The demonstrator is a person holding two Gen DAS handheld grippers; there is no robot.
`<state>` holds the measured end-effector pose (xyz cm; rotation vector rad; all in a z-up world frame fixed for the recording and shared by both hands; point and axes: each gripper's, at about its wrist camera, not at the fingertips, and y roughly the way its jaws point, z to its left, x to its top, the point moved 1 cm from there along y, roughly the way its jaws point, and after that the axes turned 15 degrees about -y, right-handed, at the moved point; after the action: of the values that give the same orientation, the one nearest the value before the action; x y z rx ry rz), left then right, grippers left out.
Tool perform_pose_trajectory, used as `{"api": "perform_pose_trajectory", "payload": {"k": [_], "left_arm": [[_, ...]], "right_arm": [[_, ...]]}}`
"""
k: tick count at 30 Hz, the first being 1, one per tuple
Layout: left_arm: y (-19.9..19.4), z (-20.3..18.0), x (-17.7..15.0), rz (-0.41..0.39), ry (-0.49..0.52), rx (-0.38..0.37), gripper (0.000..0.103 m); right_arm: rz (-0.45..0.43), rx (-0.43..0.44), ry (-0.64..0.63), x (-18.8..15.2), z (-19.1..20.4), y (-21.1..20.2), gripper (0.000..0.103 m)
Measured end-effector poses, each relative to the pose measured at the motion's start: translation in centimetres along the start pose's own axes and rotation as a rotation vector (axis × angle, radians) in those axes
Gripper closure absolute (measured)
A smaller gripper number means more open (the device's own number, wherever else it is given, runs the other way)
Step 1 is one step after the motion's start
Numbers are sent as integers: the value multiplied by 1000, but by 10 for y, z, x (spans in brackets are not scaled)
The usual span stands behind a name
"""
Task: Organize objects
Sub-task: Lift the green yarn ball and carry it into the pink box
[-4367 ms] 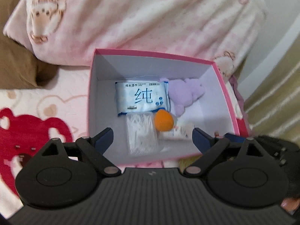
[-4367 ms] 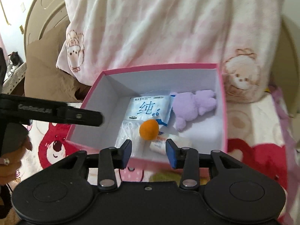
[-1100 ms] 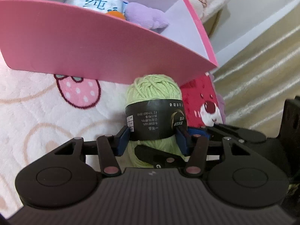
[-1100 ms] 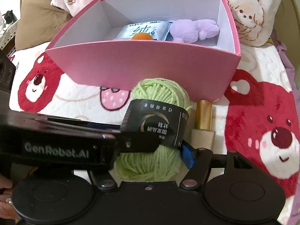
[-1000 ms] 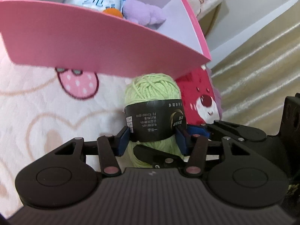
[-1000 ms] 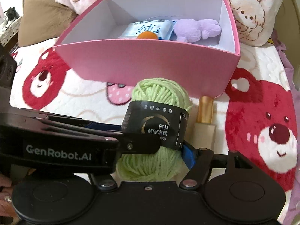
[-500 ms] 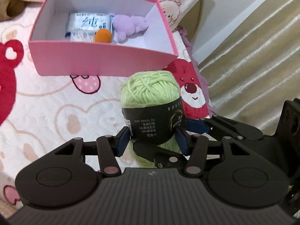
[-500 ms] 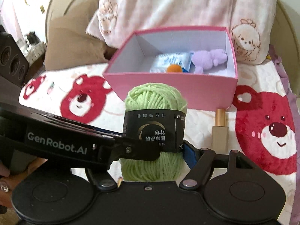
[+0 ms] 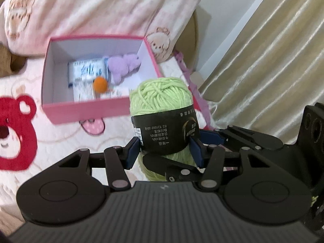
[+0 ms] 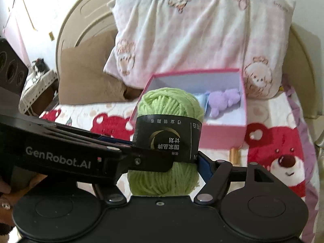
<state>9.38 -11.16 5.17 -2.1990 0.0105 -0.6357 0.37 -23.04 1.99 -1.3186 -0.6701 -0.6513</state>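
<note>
left wrist view: both my left gripper (image 9: pixel 164 149) and right gripper (image 10: pixel 168 160) clench the green yarn ball (image 9: pixel 162 101) by its black band, sharing the bulky load in the air, with the pink box (image 9: pixel 85 109) ahead of my jaws, probably its destination.

Home bedroom, bear-print bedspread (image 10: pixel 283 154), pink pillow (image 10: pixel 192 36), curved headboard (image 10: pixel 81 20), curtain (image 9: pixel 273 50)
</note>
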Motion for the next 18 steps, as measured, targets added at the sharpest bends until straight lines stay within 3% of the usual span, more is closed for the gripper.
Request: {"api": "perform_pose_trajectory", "payload": {"k": [11,18], "left_arm": [[13,-25,85,-78,26,23,51],[56,-28,130,-13,-14,28,51]], "right_arm": [[-54,18,72,63,-58,13,29],[-4,15,134,87,-101,47,29]]}}
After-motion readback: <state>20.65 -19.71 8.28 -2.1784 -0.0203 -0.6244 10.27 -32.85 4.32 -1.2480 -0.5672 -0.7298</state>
